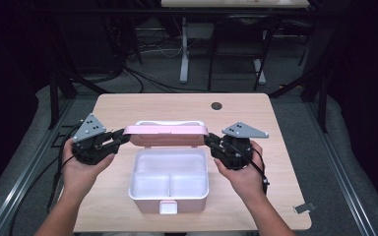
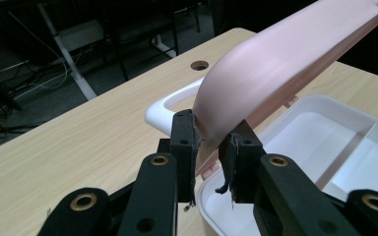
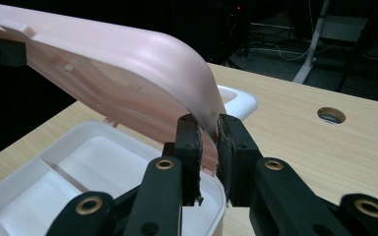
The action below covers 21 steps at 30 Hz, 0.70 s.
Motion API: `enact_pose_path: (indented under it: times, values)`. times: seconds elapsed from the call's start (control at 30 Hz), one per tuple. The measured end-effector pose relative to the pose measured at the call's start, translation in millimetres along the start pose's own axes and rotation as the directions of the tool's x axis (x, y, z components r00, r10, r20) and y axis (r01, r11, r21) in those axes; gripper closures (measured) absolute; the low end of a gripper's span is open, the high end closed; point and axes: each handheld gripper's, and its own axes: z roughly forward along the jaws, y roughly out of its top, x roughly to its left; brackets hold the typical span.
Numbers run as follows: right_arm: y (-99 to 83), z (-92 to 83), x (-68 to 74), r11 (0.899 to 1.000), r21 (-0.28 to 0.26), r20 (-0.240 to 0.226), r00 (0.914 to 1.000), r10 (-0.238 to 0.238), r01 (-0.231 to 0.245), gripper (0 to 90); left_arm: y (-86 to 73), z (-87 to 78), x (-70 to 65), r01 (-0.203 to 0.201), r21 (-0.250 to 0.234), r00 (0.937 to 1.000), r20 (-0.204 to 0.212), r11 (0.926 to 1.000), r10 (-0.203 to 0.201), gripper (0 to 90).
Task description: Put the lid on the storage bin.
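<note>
While your left gripper pinches the left edge of the pink lid, its jaws stand narrowly apart with the lid's rim between the pads. Your right gripper clamps the lid's right edge the same way, jaws nearly closed on the thin rim. You hold the lid raised and tilted over the back of the white box, which sits open on the bench between your hands, its two compartments showing and a white handle behind.
</note>
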Motion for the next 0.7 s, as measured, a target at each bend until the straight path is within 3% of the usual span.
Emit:
enact_pose_path:
  times: [0.33,0.7]
  values:
    - [-4.6,-5.3,4.7,1.000,0.002,0.003,0.9999,-0.014,0.014,79.0,-5.8,-4.8,-5.2,-0.008,0.003,1.0000,0.004,1.0000,0.008,75.5]
    - [-9.2,-12.6,8.8,1.000,0.003,-0.008,0.9995,-0.031,0.031,78.0,-16.8,-9.7,-5.5,0.004,0.003,0.9987,0.050,1.0000,-0.004,75.4]
